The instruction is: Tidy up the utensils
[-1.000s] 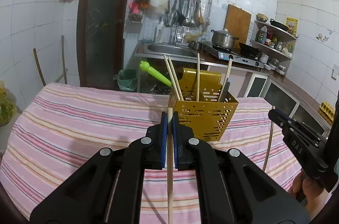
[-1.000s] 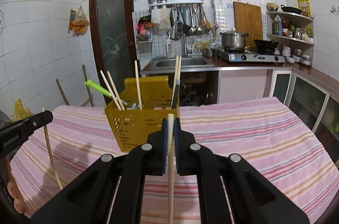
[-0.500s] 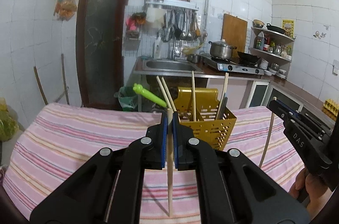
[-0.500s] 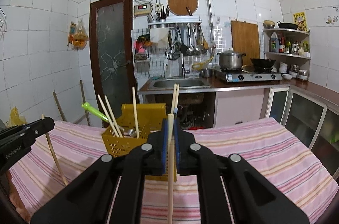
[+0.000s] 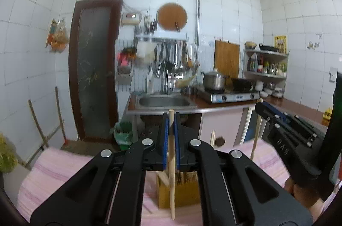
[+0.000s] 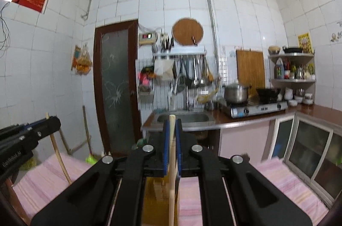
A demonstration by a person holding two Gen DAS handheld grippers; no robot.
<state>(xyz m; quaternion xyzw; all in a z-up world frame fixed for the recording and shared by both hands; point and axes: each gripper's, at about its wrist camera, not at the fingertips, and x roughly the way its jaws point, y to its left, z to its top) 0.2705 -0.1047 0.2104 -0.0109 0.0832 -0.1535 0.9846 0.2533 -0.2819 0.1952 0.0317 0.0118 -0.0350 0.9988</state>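
Above the yellow utensil holder (image 5: 178, 191) I have both tongs raised, each pinching one wooden chopstick. Left tongs (image 5: 171, 136): blue pads pressed against a chopstick (image 5: 171, 172) that stands nearly upright, its lower end hanging in front of the holder. Right tongs (image 6: 172, 140): same grip, chopstick (image 6: 171, 183) upright, lower end running out of view past the holder (image 6: 159, 187). Holder sits on the table under a pink striped cloth (image 5: 64, 170); a few chopsticks already stand inside it. From the left camera the right tongs (image 5: 261, 105) show to the holder's right with their chopstick (image 5: 256, 134). Behind the holder: sink (image 5: 164, 101), stove with pot (image 5: 213, 80). Frames slightly blurred.
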